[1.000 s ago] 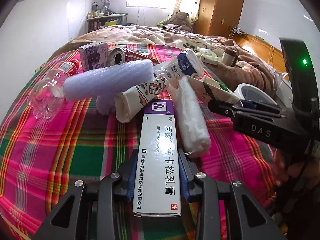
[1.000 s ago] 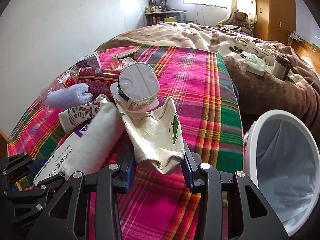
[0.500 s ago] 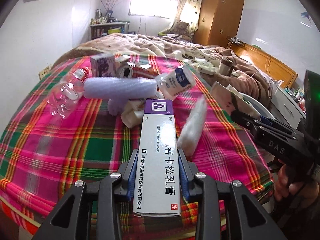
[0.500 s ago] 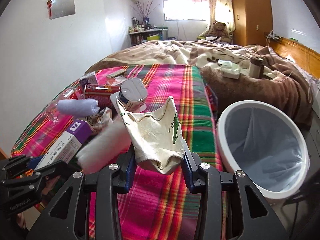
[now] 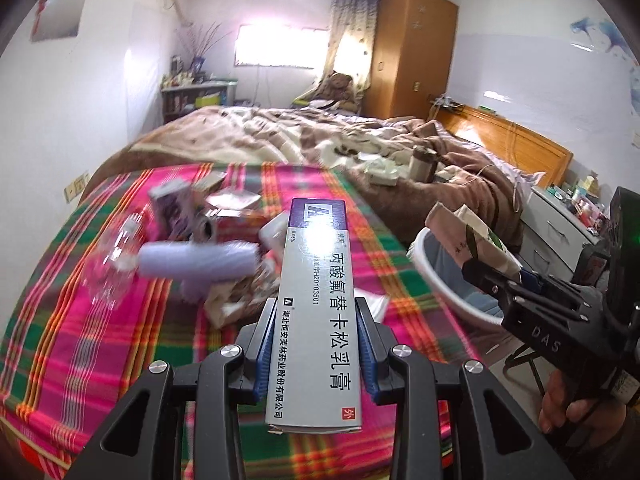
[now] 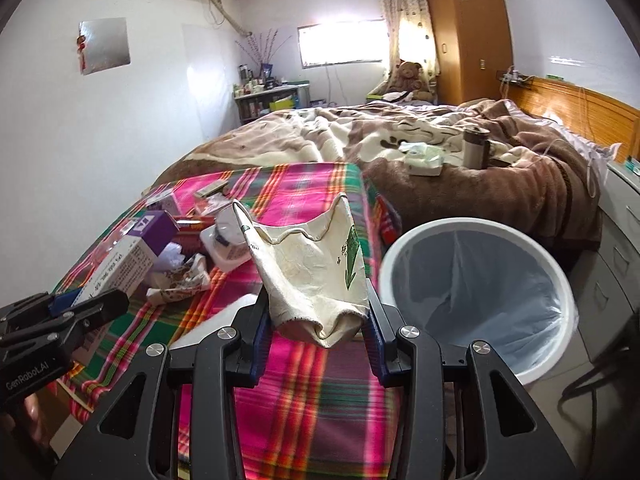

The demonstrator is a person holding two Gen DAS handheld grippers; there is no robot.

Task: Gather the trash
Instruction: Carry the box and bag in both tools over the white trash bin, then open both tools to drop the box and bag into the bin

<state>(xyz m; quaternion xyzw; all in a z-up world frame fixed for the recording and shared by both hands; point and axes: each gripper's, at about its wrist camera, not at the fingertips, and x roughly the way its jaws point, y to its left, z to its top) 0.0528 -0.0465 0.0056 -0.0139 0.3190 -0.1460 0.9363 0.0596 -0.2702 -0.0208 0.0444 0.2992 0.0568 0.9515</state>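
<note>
Left tongs (image 5: pixel 316 344), box (image 5: pixel 316 312) lengthwise forward

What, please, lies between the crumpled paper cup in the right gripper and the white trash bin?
In the right wrist view, nothing lies between the paper cup and the trash bin; only plaid blanket shows below.

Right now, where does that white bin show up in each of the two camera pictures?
Left wrist view: the white bin sits right of centre, partly behind the paper cup.
Right wrist view: bin at lower right, fully open to view.
Shared landmark: the plaid blanket.
</note>
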